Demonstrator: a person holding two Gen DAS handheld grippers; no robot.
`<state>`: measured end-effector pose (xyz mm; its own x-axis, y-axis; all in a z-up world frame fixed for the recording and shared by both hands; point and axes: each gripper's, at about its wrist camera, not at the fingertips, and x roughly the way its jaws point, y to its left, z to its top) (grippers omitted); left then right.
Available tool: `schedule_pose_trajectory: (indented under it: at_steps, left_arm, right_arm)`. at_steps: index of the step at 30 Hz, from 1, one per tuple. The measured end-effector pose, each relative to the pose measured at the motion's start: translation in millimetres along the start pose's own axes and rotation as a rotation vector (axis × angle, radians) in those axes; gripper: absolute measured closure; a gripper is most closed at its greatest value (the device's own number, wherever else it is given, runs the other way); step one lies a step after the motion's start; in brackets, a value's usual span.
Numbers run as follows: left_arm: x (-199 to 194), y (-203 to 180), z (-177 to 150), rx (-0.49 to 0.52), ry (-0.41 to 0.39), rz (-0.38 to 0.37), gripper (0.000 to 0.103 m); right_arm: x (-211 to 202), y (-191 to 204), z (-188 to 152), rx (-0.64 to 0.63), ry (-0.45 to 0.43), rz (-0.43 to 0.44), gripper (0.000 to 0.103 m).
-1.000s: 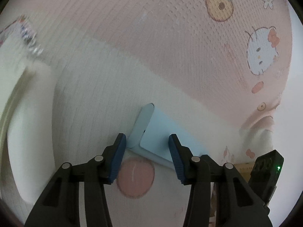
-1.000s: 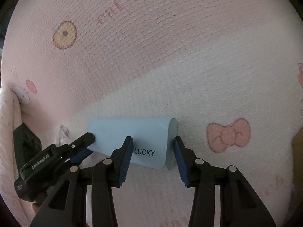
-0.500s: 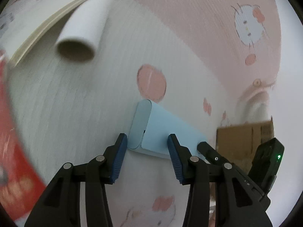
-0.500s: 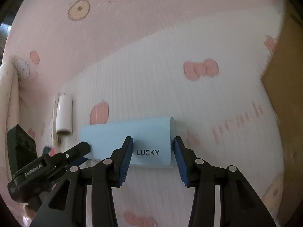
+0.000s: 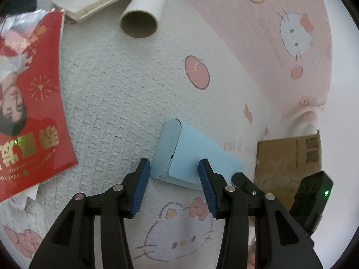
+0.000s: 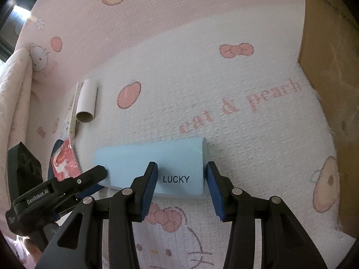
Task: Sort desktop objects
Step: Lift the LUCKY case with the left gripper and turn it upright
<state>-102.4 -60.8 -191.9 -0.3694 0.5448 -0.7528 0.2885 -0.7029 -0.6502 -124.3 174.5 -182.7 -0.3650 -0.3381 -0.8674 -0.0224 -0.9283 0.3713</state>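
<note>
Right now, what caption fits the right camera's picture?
Both tongs, right and left, grip a light blue case marked LUCKY above a pink cartoon cloth.

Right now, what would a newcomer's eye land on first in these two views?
The pale blue box printed LUCKY, gripped at each end by the left tool and right tool above the cartoon-cat blanket. Then the red packet at the left, and the cardboard tube beyond it.

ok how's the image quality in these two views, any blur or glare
Left wrist: sharp centre on the blue case, blown-out white at the right edge, red packet slightly soft. Right wrist: "LUCKY" on the case reads crisply, window glare upper left, fisheye bends the cloth.
</note>
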Motion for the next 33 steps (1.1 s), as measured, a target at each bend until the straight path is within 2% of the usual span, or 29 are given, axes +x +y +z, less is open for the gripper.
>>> schedule_pose_trajectory:
  at_steps: [5,13,15,16,18,20,23,26,28,31,33]
  left_arm:
    - [-8.3,7.9,-6.7,-0.057,-0.013,-0.033,0.052]
    - [-15.3,6.9,-22.7,-0.033,-0.044,-0.011,0.053]
    - [-12.0,4.6,-24.3,-0.020,-0.033,-0.014,0.059]
    - [-10.6,3.3,-24.5,-0.012,-0.028,-0.014,0.063]
    - [-7.8,0.2,-23.9,0.002,-0.028,-0.001,0.068]
    - [-6.6,-1.8,-21.1,0.007,-0.040,0.008,0.069]
    - [-6.4,-3.9,-15.7,0.010,-0.044,0.003,0.070]
    - [-2.9,-8.2,-6.7,0.043,-0.037,0.016,0.070]
    - [1.7,-12.0,1.6,0.068,-0.020,0.013,0.070]
    - [10.6,-18.9,16.2,0.104,0.013,0.009,0.070]
    - [17.3,-25.5,25.1,0.147,0.037,0.010,0.070]
  right_arm:
    - [-7.2,-15.9,6.8,0.016,0.029,0.056,0.059]
    - [-13.0,-23.8,25.8,-0.022,-0.033,-0.002,0.058]
    - [-14.4,-27.1,28.2,0.004,-0.059,0.013,0.061]
    - [-15.2,-29.3,29.1,0.025,-0.074,0.024,0.069]
    - [-16.6,-34.4,32.0,0.072,-0.091,0.045,0.072]
    - [-11.8,-35.5,35.5,0.082,-0.071,0.032,0.072]
    - [-4.2,-33.2,35.7,0.046,-0.034,-0.016,0.072]
    - [0.7,-27.5,30.2,0.009,0.013,-0.026,0.073]
    - [-2.1,-24.0,28.9,-0.019,0.028,-0.033,0.073]
    - [-5.5,-19.4,23.4,-0.035,0.076,0.000,0.072]
    - [-5.3,-13.3,17.7,-0.053,0.077,-0.026,0.072]
